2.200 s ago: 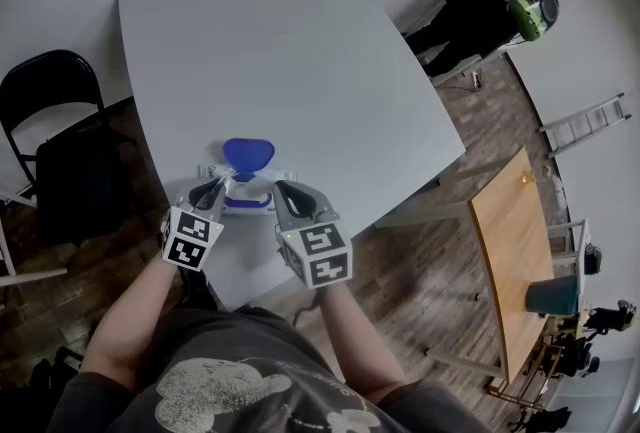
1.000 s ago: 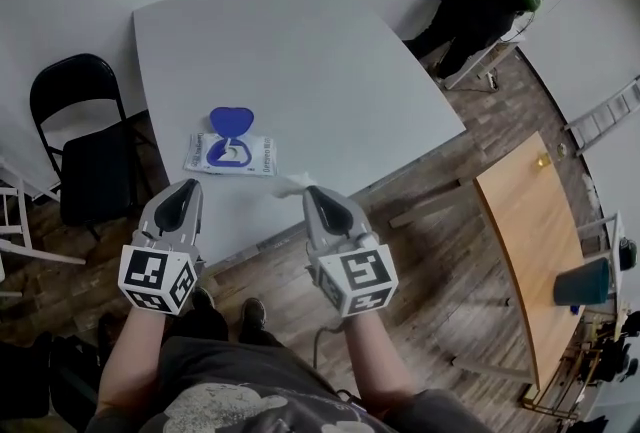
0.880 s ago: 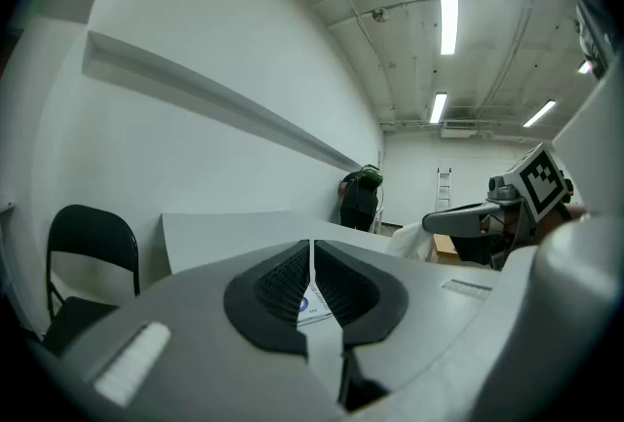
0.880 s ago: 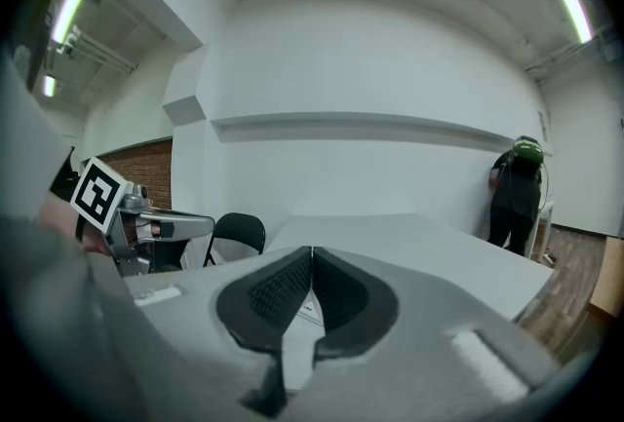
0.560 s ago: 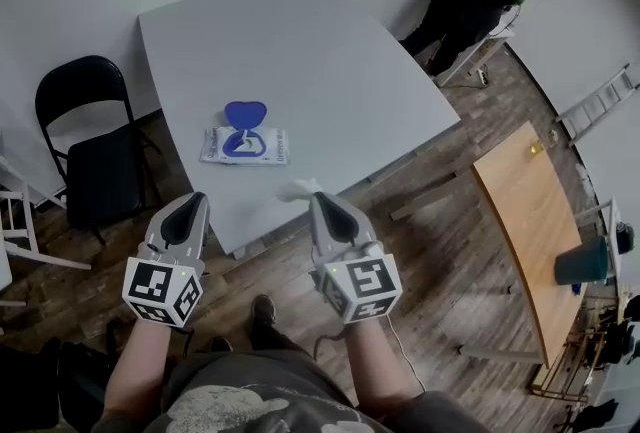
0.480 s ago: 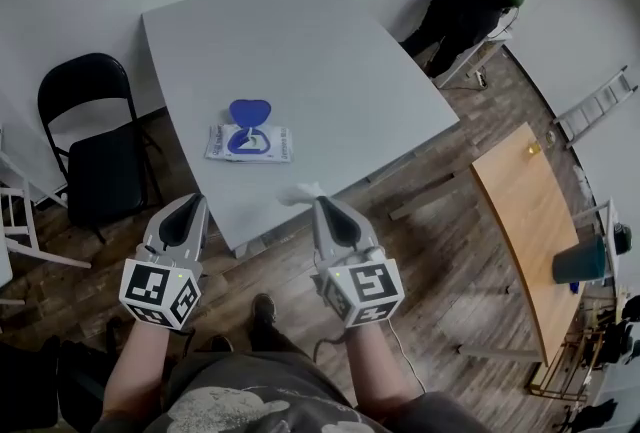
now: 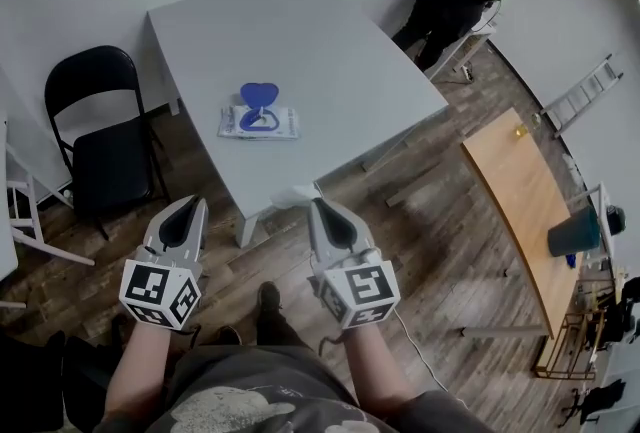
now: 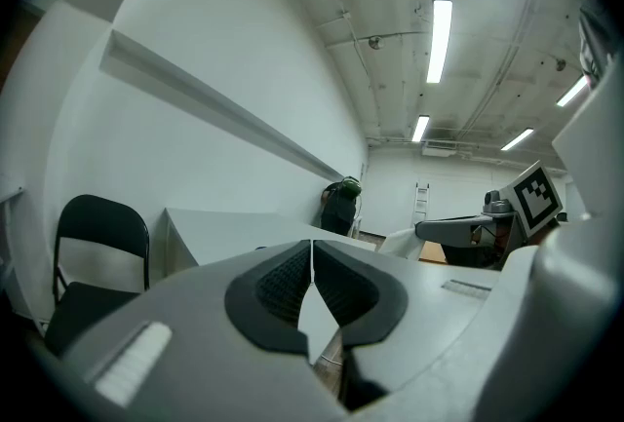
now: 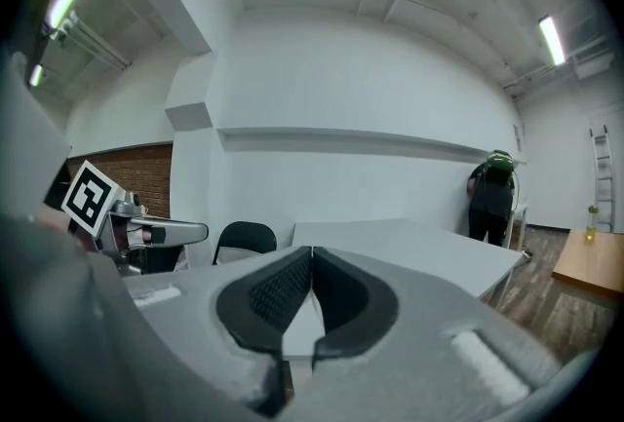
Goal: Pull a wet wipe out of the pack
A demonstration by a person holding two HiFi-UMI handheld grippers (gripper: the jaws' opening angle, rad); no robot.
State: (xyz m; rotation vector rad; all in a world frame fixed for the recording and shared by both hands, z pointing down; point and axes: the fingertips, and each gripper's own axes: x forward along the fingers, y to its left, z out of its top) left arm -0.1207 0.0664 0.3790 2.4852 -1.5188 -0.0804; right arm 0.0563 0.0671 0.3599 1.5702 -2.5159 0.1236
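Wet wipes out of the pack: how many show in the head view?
1: a wet wipe pinched in the right gripper, by the table's near edge. More may be hidden inside the pack.

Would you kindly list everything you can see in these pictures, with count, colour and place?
table: one, white, centre of the head view
wet wipe pack: one, white with an open blue lid, on the table's near part
wet wipe: one, white, off the table's near edge
chair: one, black, left of the table
wooden table: one, tan, far right
ladder: one, pale, at the right
bystander: one, dark clothes, beyond the table
left gripper: one, grey, shut and empty
right gripper: one, grey, shut on the wet wipe
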